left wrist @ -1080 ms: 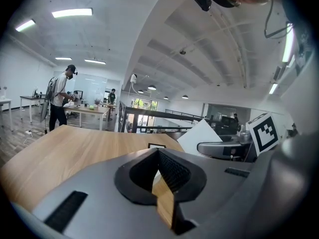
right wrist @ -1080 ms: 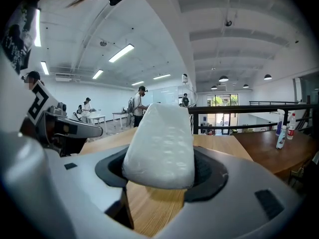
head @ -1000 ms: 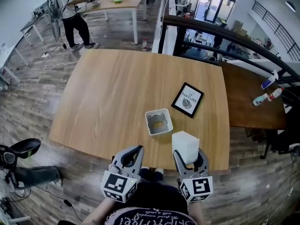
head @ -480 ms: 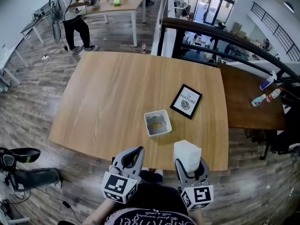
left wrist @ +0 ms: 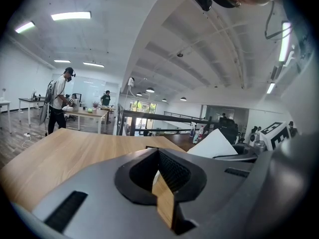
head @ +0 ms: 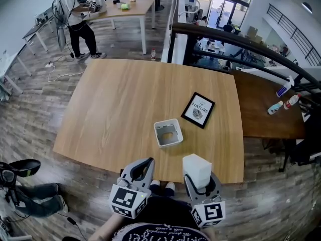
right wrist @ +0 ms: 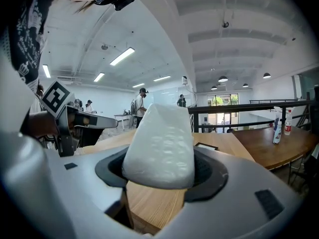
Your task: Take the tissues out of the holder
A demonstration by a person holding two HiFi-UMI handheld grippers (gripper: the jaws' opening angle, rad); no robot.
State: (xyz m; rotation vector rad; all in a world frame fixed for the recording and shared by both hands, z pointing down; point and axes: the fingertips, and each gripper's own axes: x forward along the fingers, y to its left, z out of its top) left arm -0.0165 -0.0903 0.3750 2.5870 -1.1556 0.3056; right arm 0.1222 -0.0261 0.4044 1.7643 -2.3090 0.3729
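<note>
Two grippers at near edge | right gripper (head: pixel 200 181) clamped on the tissues (head: pixel 196 167), out of the holder (head: pixel 168 132), over the table (head: pixel 110 109) near-right edge | left gripper (head: pixel 145 165) closed, empty | risk: soft pack may slip from my grip and drop past that edge.

Light wooden table (head: pixel 115 109) with a black-framed print (head: pixel 197 110) lying flat on it. Adjoining it is a darker side table (head: pixel 266 119) carrying bottles (head: pixel 277 106) — a person (head: pixel 75 19) stands beyond.
</note>
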